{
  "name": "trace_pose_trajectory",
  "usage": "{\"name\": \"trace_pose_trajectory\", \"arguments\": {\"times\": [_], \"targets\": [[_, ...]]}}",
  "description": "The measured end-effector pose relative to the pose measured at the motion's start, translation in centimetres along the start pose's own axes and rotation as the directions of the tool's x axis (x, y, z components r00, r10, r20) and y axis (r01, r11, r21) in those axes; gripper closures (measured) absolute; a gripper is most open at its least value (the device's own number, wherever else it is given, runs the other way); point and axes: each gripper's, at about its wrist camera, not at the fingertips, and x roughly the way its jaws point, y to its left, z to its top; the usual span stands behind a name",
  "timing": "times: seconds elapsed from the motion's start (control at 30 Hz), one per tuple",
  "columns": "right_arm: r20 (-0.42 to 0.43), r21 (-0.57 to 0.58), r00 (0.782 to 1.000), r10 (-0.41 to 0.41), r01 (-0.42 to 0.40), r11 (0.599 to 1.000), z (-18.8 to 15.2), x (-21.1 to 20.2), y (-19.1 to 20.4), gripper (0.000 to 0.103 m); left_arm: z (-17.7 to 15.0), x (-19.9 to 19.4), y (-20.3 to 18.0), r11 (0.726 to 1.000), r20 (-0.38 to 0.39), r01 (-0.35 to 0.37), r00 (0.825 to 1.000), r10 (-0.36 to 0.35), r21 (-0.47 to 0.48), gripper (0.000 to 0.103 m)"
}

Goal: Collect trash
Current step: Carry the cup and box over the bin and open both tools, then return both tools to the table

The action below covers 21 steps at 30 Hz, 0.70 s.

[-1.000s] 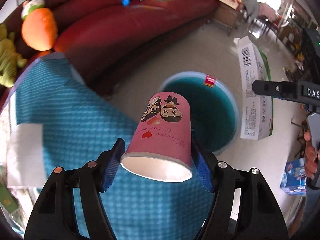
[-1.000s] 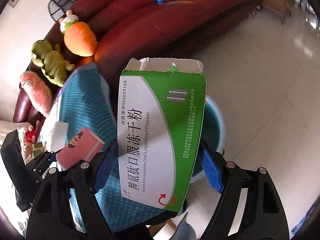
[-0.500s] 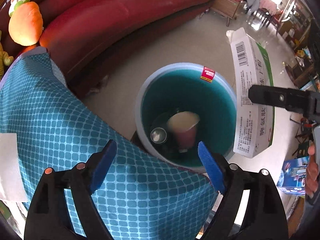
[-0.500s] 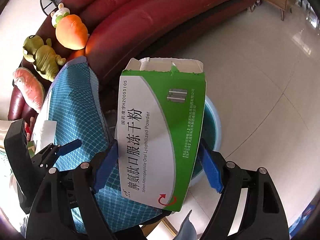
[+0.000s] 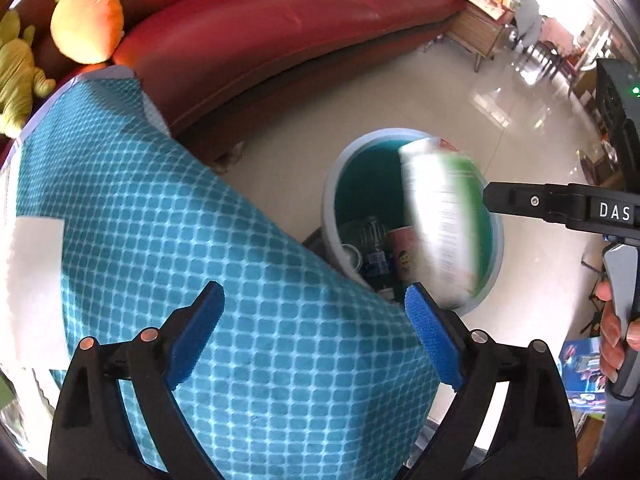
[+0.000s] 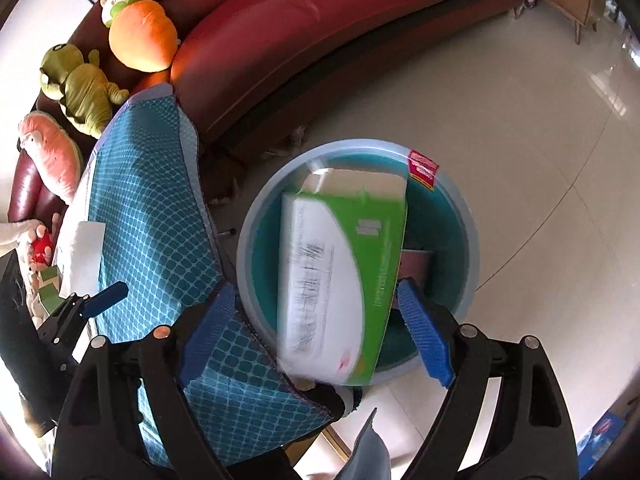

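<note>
A green and white medicine box (image 6: 340,276) is blurred and falling free between the open pads of my right gripper (image 6: 316,330), over the teal trash bin (image 6: 460,208). It also shows blurred in the left wrist view (image 5: 440,224) above the bin (image 5: 332,200). The pink paper cup (image 5: 402,246) lies inside the bin beside a bottle. My left gripper (image 5: 316,336) is open and empty above the blue checkered tablecloth (image 5: 200,240). The right gripper's finger (image 5: 532,202) reaches in from the right.
A red sofa (image 5: 260,28) curves behind the bin with plush toys (image 6: 140,36) on it. White tissue (image 6: 84,252) lies on the tablecloth (image 6: 148,200). Glossy tile floor (image 6: 500,100) surrounds the bin. A blue box (image 5: 580,364) lies on the floor at right.
My left gripper let the pink cup go into the bin and drew back. My right gripper has now opened and the medicine box is dropping toward the bin.
</note>
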Motion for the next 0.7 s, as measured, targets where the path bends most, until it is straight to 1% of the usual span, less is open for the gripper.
{"name": "trace_pose_trajectory", "arguments": {"times": [0.13, 0.27, 0.4, 0.53, 0.67, 0.7], "targets": [[-0.015, -0.032, 1.000, -0.011, 0.011, 0.999, -0.1, 0.2, 1.6, 0.023, -1.5, -1.8, 2.2, 0.999, 0.021, -0.012, 1.000, 0.013, -0.029, 0.011], [-0.030, -0.077, 1.000, -0.001, -0.001, 0.997, -0.3, 0.7, 4.3, 0.023, -2.9, -3.6, 4.7, 0.997, 0.036, -0.020, 0.999, 0.023, -0.077, 0.011], [-0.042, -0.124, 0.999, 0.028, -0.033, 0.992, -0.9, 1.1, 7.7, 0.023, -4.4, -5.5, 7.5, 0.992, 0.047, -0.044, 0.998, 0.049, -0.117, 0.011], [-0.052, -0.171, 0.997, 0.053, -0.061, 0.983, -1.9, 1.4, 11.3, 0.023, -5.6, -7.5, 9.0, 0.987, 0.058, -0.063, 0.996, 0.073, -0.147, 0.011], [-0.063, -0.217, 0.996, 0.059, -0.071, 0.974, -2.8, 1.5, 14.3, 0.022, -6.5, -9.2, 11.1, 0.980, 0.068, -0.069, 0.994, 0.083, -0.187, 0.011], [-0.066, -0.228, 0.996, 0.058, -0.072, 0.971, -3.0, 1.6, 15.1, 0.021, -6.6, -9.4, 11.6, 0.978, 0.069, -0.071, 0.994, 0.086, -0.195, 0.011]]}}
